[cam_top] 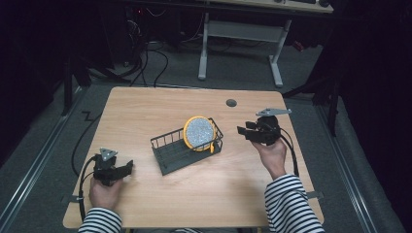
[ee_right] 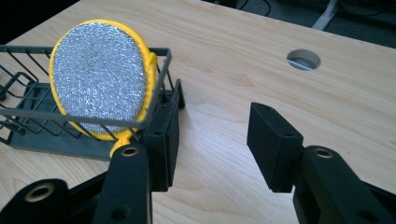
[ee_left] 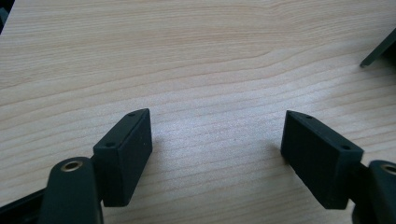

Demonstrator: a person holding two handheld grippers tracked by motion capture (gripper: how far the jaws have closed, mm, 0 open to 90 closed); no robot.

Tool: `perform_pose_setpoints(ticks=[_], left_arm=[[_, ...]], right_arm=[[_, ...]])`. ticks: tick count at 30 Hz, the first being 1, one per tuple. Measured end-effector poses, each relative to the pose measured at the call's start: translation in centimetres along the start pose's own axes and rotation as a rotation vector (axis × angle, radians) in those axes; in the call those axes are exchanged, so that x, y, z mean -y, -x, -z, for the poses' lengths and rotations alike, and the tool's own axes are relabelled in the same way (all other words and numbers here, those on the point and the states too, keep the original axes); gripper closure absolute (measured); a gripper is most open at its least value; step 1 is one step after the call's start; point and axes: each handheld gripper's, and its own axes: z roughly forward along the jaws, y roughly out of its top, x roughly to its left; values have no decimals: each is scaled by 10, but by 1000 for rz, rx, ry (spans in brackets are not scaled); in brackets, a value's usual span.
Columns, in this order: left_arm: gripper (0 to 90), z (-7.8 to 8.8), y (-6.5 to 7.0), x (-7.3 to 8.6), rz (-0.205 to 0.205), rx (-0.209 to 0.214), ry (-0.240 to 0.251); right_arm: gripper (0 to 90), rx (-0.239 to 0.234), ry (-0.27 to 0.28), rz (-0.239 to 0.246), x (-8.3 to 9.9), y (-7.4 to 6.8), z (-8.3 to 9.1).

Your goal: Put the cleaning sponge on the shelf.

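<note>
A round scrubbing pad [cam_top: 199, 133] [ee_right: 100, 86], silver-faced with a yellow rim, leans upright against the right end of a dark wire basket [cam_top: 167, 151] [ee_right: 28, 114] in the middle of the wooden table [cam_top: 145, 109]. My right gripper [cam_top: 244, 131] [ee_right: 212, 140] hovers just right of the basket, pointing at it; it is open with nothing between its pads. At the front left, my left gripper [cam_top: 127, 167] [ee_left: 215, 149] rests low over bare wood, open and holding nothing.
A round cable hole [cam_top: 231, 103] [ee_right: 303, 59] lies in the tabletop behind my right gripper. A basket corner [ee_left: 379, 49] shows at the right edge of the left gripper view. Cables and a white desk frame [cam_top: 240, 34] stand on the floor beyond the table.
</note>
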Motion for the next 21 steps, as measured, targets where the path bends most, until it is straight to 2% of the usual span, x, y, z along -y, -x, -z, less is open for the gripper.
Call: perform_pose_setpoints(ticks=[3,8,12,14,15,16,21], left_arm=[[253,0,0,0,0,0,0],[253,0,0,0,0,0,0],[253,0,0,0,0,1,-1],[253,0,0,0,0,0,0],[253,0,0,0,0,1,-1],[253,0,0,0,0,1,-1],[253,0,0,0,0,0,0]], right_arm=[[511,4,3,-33,11,7,6],[492,55,-20,-44,39,16,8],[477,82,-28,-83,63,24,8],[461,95,-39,-100,77,28,6],[456,115,-57,-103,82,29,4],[457,132,-52,-99,91,30,2],[449,164,-76,-142,118,36,-10]])
